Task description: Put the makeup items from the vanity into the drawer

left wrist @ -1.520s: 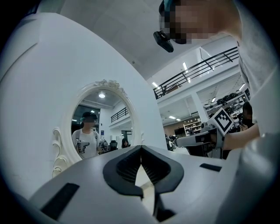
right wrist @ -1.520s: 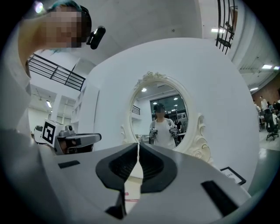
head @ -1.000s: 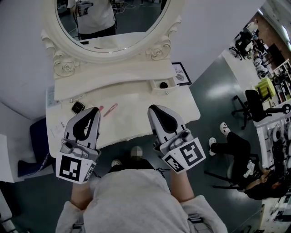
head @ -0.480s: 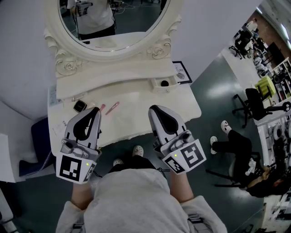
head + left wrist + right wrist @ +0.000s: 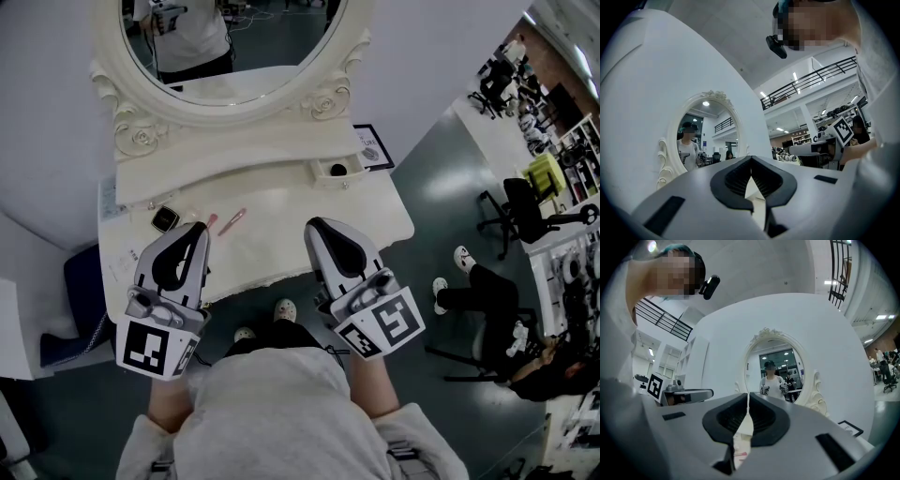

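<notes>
Jaws both closed, empty | left gripper [image 5: 196, 228], right gripper [image 5: 314, 226] over vanity [image 5: 281, 211] front edge

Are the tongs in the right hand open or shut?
Shut. In the right gripper view the black pads of the grey right tongs meet at their tips, and nothing is pinched between them.

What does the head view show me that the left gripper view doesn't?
Only the head view shows the black compact, the pink stick and the small open drawer on the vanity. Only the left gripper view shows a railed balcony and ceiling lights overhead. Both show the oval mirror and the left gripper, its jaws together with nothing between them.
</notes>
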Motion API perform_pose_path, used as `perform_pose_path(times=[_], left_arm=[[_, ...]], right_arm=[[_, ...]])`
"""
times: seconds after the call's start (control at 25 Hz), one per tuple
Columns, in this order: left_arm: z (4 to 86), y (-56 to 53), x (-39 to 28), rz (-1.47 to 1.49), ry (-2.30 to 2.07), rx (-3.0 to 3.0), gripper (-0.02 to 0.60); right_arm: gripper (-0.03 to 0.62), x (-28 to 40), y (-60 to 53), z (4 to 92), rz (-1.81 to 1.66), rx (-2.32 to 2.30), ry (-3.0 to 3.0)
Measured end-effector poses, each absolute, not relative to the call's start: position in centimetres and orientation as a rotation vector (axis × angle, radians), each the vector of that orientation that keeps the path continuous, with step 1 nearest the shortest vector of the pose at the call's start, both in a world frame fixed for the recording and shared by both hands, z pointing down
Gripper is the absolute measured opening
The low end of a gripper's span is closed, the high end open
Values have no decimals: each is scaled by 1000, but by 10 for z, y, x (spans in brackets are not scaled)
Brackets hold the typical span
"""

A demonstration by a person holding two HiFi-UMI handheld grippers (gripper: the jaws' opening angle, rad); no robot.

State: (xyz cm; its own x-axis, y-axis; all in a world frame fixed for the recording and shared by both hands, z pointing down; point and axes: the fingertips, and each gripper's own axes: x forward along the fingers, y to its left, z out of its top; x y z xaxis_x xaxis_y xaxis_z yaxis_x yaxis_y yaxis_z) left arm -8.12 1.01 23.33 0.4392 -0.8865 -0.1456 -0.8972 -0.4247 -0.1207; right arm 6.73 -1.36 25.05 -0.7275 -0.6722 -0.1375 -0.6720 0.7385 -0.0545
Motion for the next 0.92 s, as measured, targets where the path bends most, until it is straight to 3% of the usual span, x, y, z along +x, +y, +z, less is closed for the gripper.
perform_pose_path(times=[0.92], left_arm=[[234,18,-94,97,1558,-2509,15]], right_arm=[[28,52,-6,246,7,-1054,2772]])
